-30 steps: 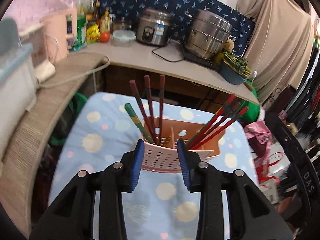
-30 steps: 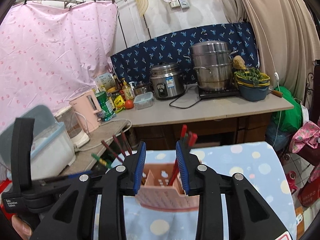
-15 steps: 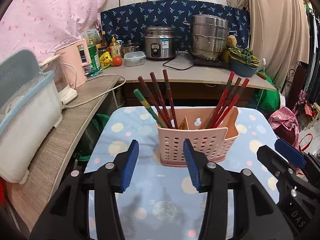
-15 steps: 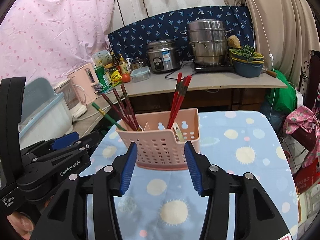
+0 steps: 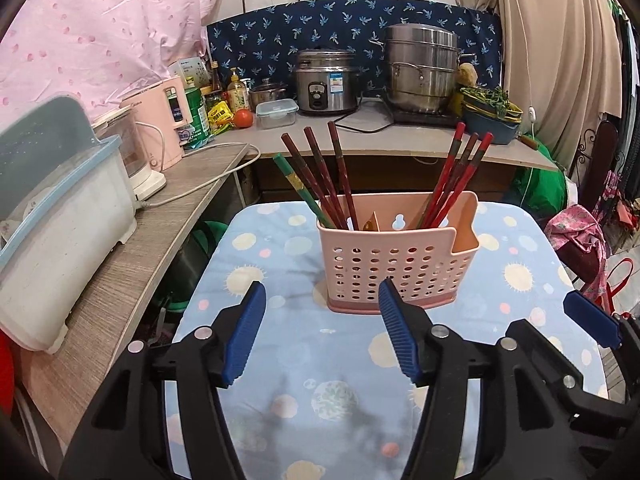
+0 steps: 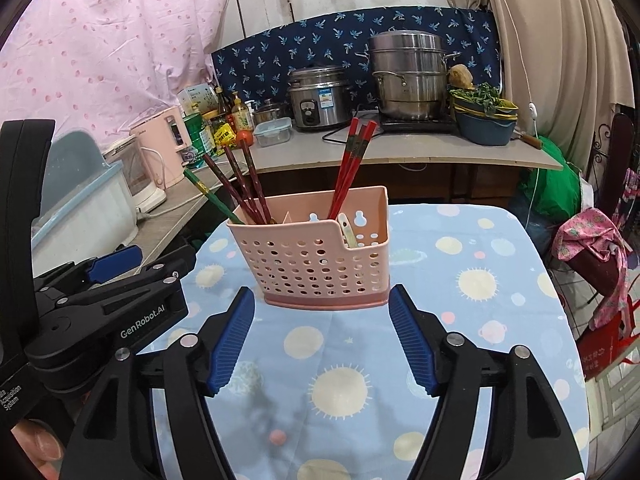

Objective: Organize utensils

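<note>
The perforated front wall of the pink utensil caddy (image 5: 394, 268) hides the lower ends of everything inside it, and the small pale utensil (image 6: 347, 232) in its right notch is too little seen to name. The caddy stands upright near the middle of the table (image 5: 532, 280), which is covered with a blue dotted cloth. Dark red chopsticks (image 5: 320, 176) and one green chopstick (image 5: 298, 186) lean left from its left compartment; brighter red chopsticks (image 5: 460, 176) lean right from the other.

The left hand-held gripper (image 5: 320, 330) is spread wide and holds nothing, short of the caddy. The right hand-held gripper (image 6: 322, 336) is equally wide and empty, its blue pads (image 6: 234, 338) flanking the caddy's base without touching.

Bare cloth lies on all sides of the caddy; a wooden counter (image 5: 132, 276) borders the table's left edge.
</note>
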The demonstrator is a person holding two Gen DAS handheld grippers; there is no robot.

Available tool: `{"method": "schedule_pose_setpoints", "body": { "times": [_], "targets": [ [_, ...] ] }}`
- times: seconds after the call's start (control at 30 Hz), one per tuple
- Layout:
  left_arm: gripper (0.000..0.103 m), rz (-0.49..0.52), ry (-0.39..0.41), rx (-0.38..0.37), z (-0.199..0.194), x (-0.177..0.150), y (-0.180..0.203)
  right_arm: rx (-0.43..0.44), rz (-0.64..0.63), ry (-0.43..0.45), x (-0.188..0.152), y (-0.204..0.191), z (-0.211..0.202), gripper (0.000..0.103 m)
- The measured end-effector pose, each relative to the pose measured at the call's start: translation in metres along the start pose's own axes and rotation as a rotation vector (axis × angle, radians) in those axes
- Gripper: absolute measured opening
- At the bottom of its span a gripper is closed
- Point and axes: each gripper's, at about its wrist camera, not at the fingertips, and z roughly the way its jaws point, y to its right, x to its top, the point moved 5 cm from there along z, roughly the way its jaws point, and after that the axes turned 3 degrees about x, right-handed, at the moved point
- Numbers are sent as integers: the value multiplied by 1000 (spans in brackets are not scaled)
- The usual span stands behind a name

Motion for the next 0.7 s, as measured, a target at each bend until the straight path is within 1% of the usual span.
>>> {"method": "schedule_pose_setpoints", "body": {
  "times": [0.17, 0.23, 0.37, 0.4, 0.47, 0.57, 0.7],
  "targets": [
    [59, 8, -1, 6, -2, -6, 0, -6, 0, -13, -5, 1, -2, 68],
    [63, 12, -2, 10, -3, -8, 0, -13, -4, -16, -7, 1, -2, 68],
    [71, 12, -2, 24, -5, -12, -1, -30, -13, -8, -9, 1, -6, 74],
    [74, 11, -2, 27, -5, -13, -2, -33, -10, -9, -9, 2, -6, 77],
    [74, 13, -8, 29, -5, -16, -2, -39, -3, -14, -10, 4, -7, 79],
    [75, 18, -16, 32, -4, -21, -2, -45, 4, -26, -13, 6, -7, 80],
    [83, 20, -17, 43, -6, -25, -3, -63, 11, -25, -17, 9, -9, 85]
  ]
}}
